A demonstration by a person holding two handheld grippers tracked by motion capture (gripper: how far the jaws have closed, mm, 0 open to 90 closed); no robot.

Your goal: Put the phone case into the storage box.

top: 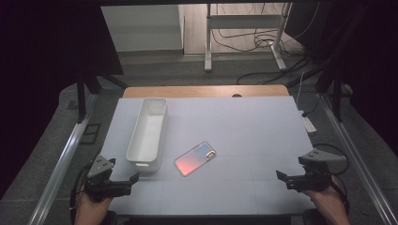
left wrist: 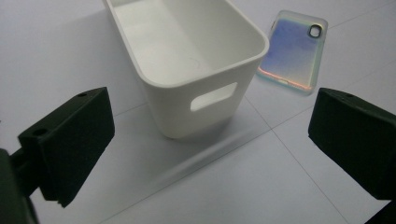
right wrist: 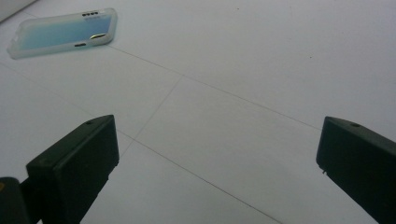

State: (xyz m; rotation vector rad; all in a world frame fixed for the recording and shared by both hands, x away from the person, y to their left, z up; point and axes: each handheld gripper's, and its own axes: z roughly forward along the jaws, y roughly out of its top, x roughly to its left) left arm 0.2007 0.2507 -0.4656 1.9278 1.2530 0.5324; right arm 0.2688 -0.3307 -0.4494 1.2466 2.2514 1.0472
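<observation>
Nearest to us, at the lower left of the high view, our left tool [top: 133, 180] hangs over the pale tabletop [top: 244, 140] with its jaws spread wide and nothing between them; at the lower right, our right tool [top: 282, 177] is just as wide open and just as empty. We can read no brand, label or writing on anything here. In the left gripper view the left tool [left wrist: 210, 140] points at the short end of the white bin [left wrist: 196, 60], which stands near it in the upper middle of the frame, a long, open, empty plastic tub with rounded corners and a slot handle cut in its near wall. In the high view the bin [top: 148, 133] runs away from us, left of centre. Just beside it, to its right, the phone case [top: 195, 158] lies flat, slanted, near mid-frame, well apart from the right tool. We see the phone case [left wrist: 292, 51] as translucent and iridescent, blue shading to pink and orange, with a camera cut-out at one corner. In the right gripper view the phone case [right wrist: 63, 31] sits far off at the upper left.
</observation>
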